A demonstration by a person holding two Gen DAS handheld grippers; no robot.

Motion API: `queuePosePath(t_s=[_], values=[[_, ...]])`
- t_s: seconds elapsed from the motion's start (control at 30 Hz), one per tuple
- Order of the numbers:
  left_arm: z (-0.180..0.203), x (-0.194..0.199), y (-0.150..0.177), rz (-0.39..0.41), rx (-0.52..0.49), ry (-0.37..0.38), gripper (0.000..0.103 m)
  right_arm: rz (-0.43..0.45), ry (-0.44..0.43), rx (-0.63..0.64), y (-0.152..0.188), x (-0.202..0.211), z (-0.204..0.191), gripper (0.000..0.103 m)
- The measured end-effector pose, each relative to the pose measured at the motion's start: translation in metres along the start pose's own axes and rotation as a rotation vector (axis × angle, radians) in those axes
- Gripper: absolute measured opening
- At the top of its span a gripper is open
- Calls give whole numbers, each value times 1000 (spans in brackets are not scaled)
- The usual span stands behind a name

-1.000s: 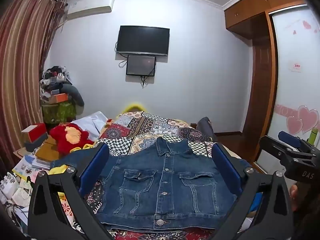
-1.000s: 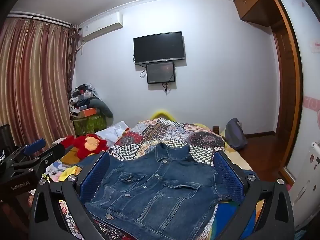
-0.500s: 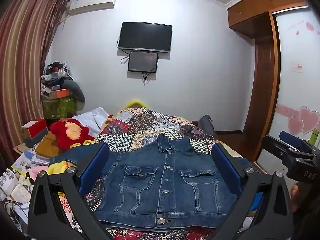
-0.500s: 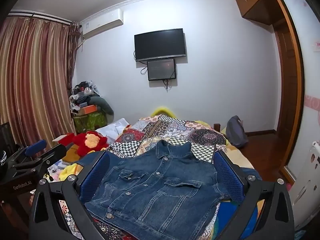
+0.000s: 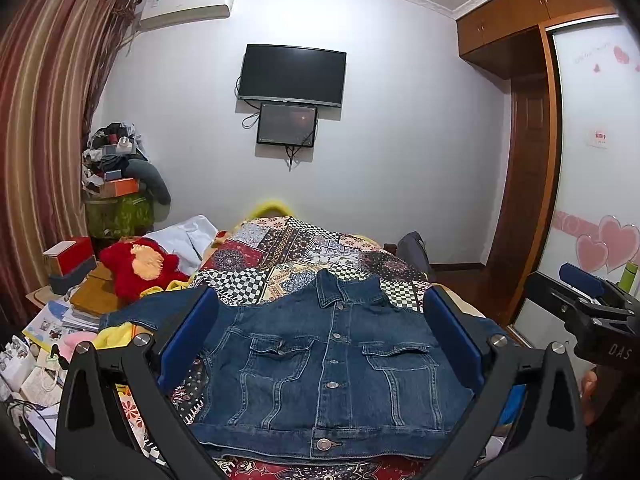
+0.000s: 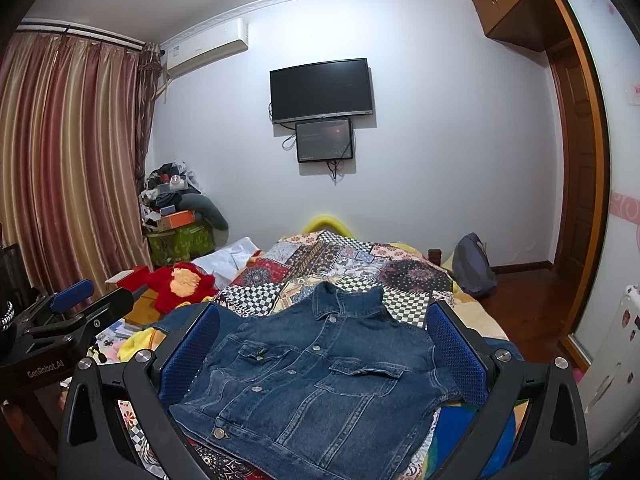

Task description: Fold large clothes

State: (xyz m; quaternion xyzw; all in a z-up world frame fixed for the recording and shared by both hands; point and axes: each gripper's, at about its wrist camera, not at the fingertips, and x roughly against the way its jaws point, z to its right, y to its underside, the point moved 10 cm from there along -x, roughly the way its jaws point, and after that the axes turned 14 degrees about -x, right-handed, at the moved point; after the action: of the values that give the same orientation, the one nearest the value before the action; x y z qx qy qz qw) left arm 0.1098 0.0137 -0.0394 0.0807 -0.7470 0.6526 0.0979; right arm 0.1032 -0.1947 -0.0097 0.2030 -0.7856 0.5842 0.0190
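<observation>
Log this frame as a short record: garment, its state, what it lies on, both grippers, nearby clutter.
garment: denim jacket
state: laid flat, front up, buttoned, collar away from the cameras, not yet folded
surface: patchwork quilt on a bed
left gripper: open, holding nothing, above the jacket's near side
right gripper: open, holding nothing
clutter: red plush toy to the jacket's left
wall: television

The right gripper, seen from the left one, carries white letters "DAS" on its black body. The left gripper, seen from the right, reads "GenRobot.AI" along its side.
</observation>
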Motion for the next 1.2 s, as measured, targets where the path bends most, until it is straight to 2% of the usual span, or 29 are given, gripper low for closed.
queuePosePath(t_s=[1.2], values=[[0, 4, -4, 6, 7, 10, 103, 4, -4, -1, 1, -2, -2, 103]])
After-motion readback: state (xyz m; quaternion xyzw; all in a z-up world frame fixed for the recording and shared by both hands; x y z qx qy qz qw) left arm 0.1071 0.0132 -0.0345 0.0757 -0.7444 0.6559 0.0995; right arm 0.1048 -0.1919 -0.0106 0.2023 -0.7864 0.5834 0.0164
